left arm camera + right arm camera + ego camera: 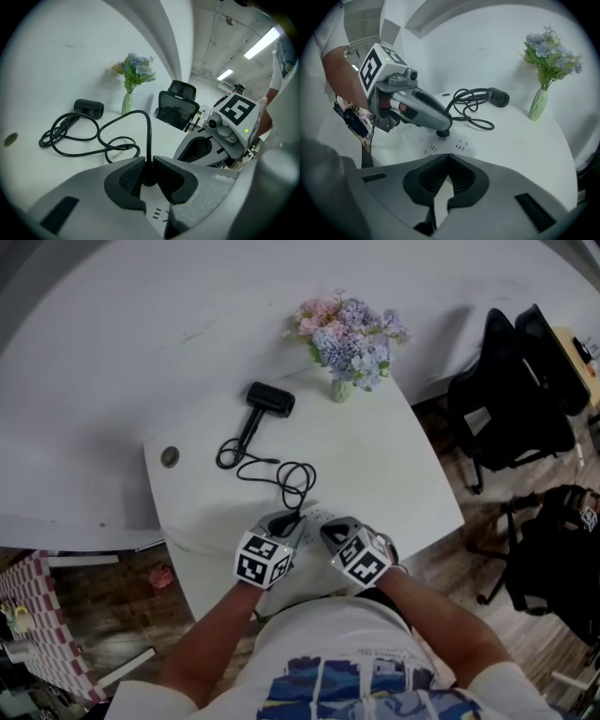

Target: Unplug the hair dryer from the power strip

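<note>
Left gripper (149, 161) is clamped on the black plug (149, 177), which sits in the white power strip (158, 213) at lower centre. The plug's cord (117, 140) loops away to the hair dryer (89, 107) at upper left. Right gripper (449, 157) has its jaws clenched tip to tip, low over the strip at the bottom of its view.

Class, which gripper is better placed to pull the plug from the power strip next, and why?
Left. The left gripper has its fingers closed on the black plug seated in the white power strip. The right gripper waits alongside, fingers shut together.
</note>
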A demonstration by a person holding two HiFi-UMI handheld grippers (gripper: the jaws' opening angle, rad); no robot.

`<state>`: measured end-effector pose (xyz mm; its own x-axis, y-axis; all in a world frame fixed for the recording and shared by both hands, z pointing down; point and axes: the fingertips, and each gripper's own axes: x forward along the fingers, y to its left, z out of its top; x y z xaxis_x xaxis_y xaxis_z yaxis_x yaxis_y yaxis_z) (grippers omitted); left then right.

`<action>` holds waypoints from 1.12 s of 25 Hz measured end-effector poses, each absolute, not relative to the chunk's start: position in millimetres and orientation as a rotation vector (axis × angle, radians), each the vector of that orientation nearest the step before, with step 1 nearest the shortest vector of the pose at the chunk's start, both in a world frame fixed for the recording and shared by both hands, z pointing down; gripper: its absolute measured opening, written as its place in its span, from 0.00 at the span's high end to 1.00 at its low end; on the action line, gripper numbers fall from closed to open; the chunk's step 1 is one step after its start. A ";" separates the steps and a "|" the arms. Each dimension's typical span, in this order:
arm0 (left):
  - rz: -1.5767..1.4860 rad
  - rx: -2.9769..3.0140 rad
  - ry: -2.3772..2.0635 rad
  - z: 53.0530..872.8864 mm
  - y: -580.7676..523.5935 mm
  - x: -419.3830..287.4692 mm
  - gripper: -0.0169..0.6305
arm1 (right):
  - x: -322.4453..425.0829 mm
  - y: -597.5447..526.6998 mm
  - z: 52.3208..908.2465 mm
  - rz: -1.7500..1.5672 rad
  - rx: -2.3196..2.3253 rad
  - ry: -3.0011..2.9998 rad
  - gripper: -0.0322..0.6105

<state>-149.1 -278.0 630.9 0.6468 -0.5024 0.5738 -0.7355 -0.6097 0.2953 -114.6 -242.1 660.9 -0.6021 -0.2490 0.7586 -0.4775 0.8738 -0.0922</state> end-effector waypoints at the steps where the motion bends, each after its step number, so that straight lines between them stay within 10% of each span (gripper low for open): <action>1: 0.602 2.353 -0.962 630.7 -278.2 -149.0 0.89 | -113.3 -241.7 662.5 0.359 0.527 -2.242 0.96; 28: 0.409 2.406 -1.117 554.7 -314.9 -184.9 0.89 | -100.8 -231.6 626.2 0.491 0.591 -2.440 0.95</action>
<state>-184.9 -314.9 554.7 0.6275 -0.6402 0.4431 -0.7749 -0.5688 0.2757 -100.8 -231.6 626.2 -0.7364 -0.2982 0.6073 -0.5099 0.8346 -0.2085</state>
